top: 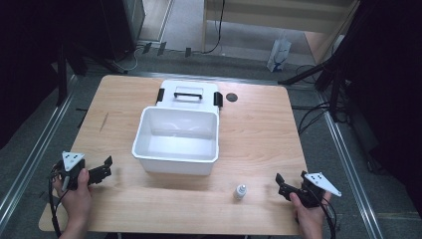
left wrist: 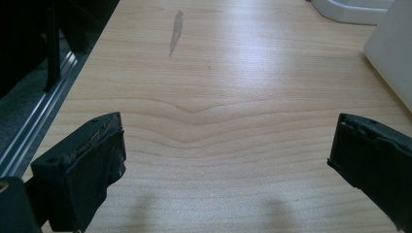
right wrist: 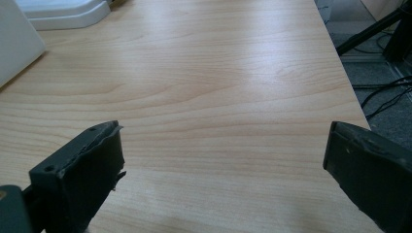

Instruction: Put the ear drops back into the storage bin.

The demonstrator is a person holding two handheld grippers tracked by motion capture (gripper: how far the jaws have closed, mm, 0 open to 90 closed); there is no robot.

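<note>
Small white bottle (top: 240, 191) upright near front table edge, between bin and right gripper (top: 288, 186), touching neither. White bin (top: 143, 138) open, empty, mid-table; its lid (top: 189, 92) with black handle flat just behind. Dark round disc (top: 231, 97) beside lid. Right gripper: jaws wide apart, nothing held, low over wooden table (top: 259, 129). Left gripper (top: 101, 169): jaws spread too, empty, at front-left. Risk, by judgement: bottle narrow, light; sideways jaw nudge could topple or roll it off front edge.

No legible text, labels or signs anywhere.
</note>
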